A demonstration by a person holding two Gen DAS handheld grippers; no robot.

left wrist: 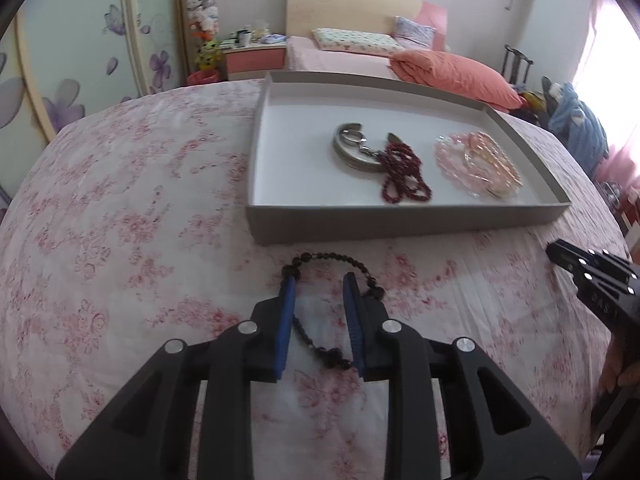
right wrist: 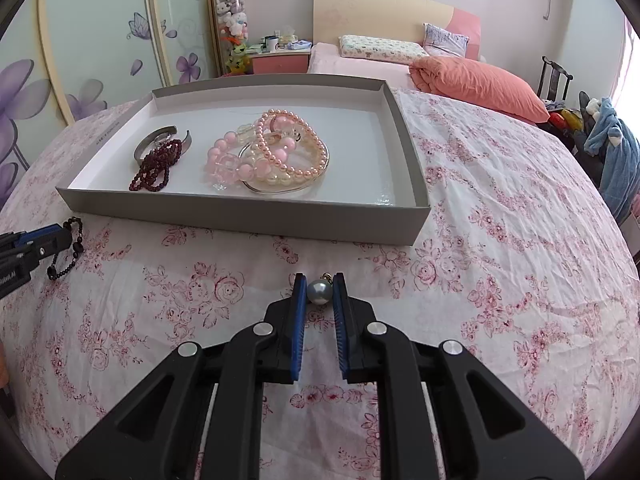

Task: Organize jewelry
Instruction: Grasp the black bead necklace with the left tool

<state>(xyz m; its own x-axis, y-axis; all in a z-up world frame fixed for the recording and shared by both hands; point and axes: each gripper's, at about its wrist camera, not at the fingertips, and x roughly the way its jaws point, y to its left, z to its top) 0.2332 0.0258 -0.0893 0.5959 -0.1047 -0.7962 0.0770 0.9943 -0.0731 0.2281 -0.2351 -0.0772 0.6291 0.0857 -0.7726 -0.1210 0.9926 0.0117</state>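
Spread over a flowered cloth [right wrist: 500, 240] before the grey tray [right wrist: 240, 212], the sorting looks midway: the right gripper [right wrist: 319, 294] pinches a grey pearl pendant [right wrist: 319, 291] probably bound trayward, while the left gripper [left wrist: 320, 292] straddles, unclamped, a dark bead strand [left wrist: 320, 257] needing regrasping.

Left tongs [left wrist: 319, 286] parted, seemingly slack; right tongs [right wrist: 319, 285] clamped.

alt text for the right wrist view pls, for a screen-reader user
The right gripper pinches a grey pearl just above a pink floral bedspread. Beyond it sits a shallow grey tray holding pink bead bracelets, a dark red bead strand and a silver bangle.
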